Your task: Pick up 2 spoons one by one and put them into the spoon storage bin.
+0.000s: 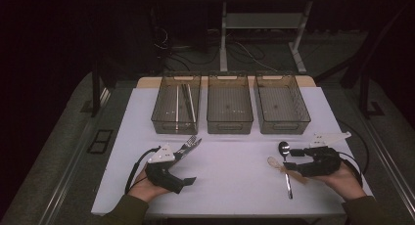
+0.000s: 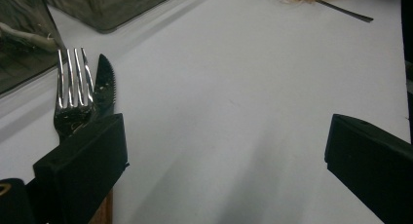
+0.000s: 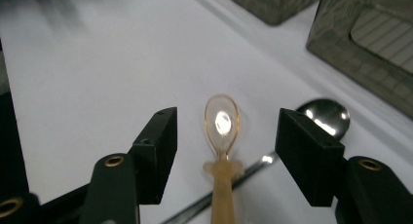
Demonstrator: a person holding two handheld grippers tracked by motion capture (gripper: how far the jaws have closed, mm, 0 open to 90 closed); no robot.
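The right claw [image 3: 226,151] stands partly open on the white, matte tabletop [image 1: 235,166], its two blocky black jaws on either side of a translucent amber plastic spoon [image 3: 222,136] without pressing on it; the spoon's small oval bowl points away from the claw and its thicker moulded handle runs back between the jaws. Beneath that handle, crossing it at an angle, lies a polished steel spoon [image 3: 324,118] with a round mirror-bright bowl and a slim stem. In the high view both spoons lie near the front right of the tabletop, in front of the right-hand bin. The left claw [image 2: 221,151] is wide open with nothing between its jaws; just beside its left jaw lie a shiny four-tined steel fork [image 2: 73,95] and a dark serrated knife [image 2: 104,83], side by side and touching. Three smoky, translucent rectangular plastic bins [image 1: 229,102] stand in a row across the back, the left bin [image 1: 160,105] containing long slender utensils.
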